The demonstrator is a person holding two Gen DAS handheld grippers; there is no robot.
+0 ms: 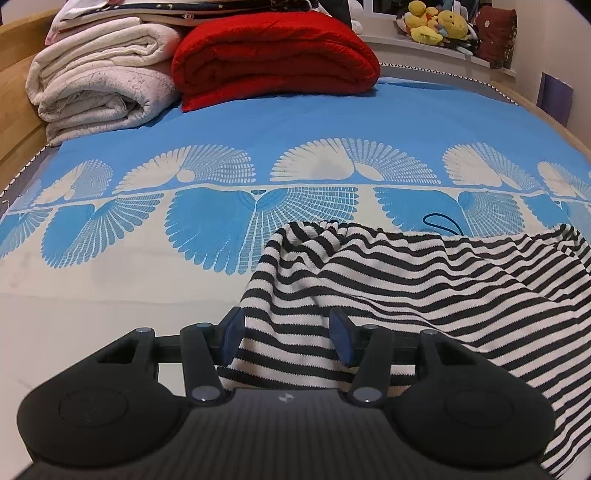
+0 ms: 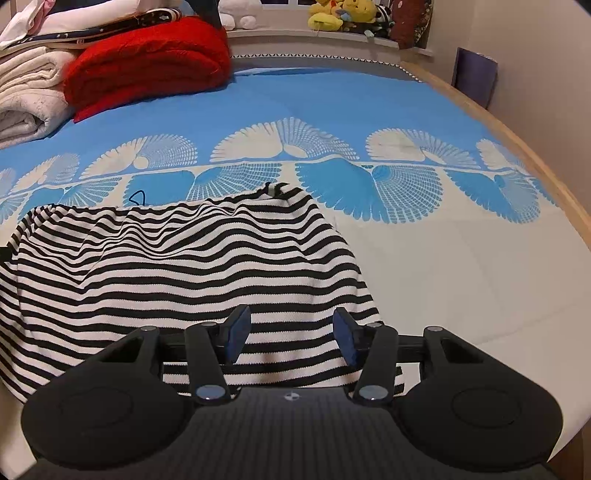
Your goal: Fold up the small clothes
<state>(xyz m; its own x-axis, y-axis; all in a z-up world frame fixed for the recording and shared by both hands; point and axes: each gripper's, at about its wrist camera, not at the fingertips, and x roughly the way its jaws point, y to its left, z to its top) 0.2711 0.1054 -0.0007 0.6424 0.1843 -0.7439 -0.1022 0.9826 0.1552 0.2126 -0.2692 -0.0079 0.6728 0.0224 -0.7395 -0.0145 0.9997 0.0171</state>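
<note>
A black-and-white striped garment (image 1: 406,288) lies rumpled on the blue and cream bedsheet (image 1: 110,295). My left gripper (image 1: 288,338) stands open over the garment's near left corner; striped cloth shows in the wide gap between its blue pads (image 1: 232,332), which do not press on it. In the right wrist view the same garment (image 2: 184,258) spreads out to the left. My right gripper (image 2: 291,338) is open over its near right corner, cloth lying between the pads (image 2: 347,339) without being pinched. A thin dark cord loop (image 1: 439,221) peeks out behind the garment's far edge.
A folded red blanket (image 1: 273,59) and rolled white blankets (image 1: 99,85) are stacked at the far left of the bed. Yellow plush toys (image 1: 436,22) sit on a ledge beyond. A wooden bed frame (image 2: 517,140) runs along the right edge, with a wall behind it.
</note>
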